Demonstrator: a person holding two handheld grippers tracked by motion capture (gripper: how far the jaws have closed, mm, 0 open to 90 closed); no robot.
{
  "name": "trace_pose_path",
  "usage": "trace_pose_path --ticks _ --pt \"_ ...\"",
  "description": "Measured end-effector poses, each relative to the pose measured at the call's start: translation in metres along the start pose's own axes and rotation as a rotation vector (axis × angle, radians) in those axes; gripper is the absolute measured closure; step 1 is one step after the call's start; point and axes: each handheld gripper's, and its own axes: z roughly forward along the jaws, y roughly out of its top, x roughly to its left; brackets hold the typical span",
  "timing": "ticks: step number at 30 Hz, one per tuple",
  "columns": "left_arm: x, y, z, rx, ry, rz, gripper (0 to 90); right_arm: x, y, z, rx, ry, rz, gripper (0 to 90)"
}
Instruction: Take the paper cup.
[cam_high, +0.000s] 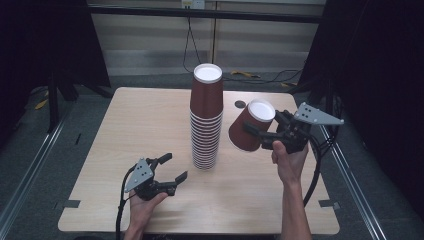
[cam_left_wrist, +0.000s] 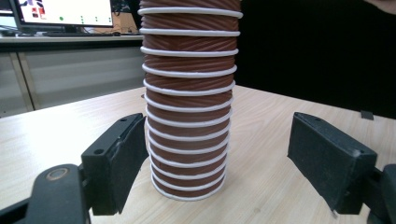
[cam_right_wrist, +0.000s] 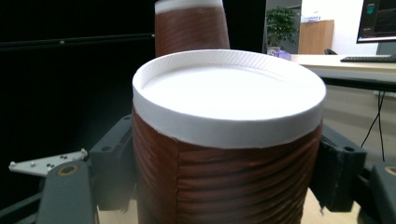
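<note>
Standing near the middle of the frame in the high view, one tall stack of cups (cam_high: 206, 120) rises from the wooden table (cam_high: 125, 135); all are brown with white rims, and the left gripper view shows about a dozen rims ringed one above another, the top cut off by the frame edge. One single cup (cam_high: 251, 126) hangs tilted at centre right, just beside the stack's upper half and apart from it, clear of the tabletop. The right gripper (cam_high: 265, 131) pinches this cup by its ribbed side, one jaw on each flank as the right gripper view shows. At lower left, the left gripper (cam_high: 172, 168) rests low over the table with its two jaws spread apart and nothing between the pads; in its own view the stack's base stands between and beyond them, untouched.
</note>
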Motion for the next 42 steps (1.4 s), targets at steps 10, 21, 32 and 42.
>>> trace_pose_path --ticks 10,21,32,42 --pt "-0.008 0.010 0.007 0.042 -0.107 0.015 20.1 0.008 -0.032 0.004 0.030 0.025 0.035 23.1" --pt "-0.017 0.019 0.016 0.036 -0.161 0.026 20.2 0.017 -0.062 0.015 0.058 0.061 0.063 23.1" --pt "-0.030 0.034 0.028 0.034 -0.200 0.075 15.8 0.028 -0.084 0.027 0.073 0.096 0.074 23.3" --pt "-0.036 0.030 0.042 0.054 -0.274 0.064 15.8 0.032 -0.103 0.035 0.084 0.126 0.107 23.5"
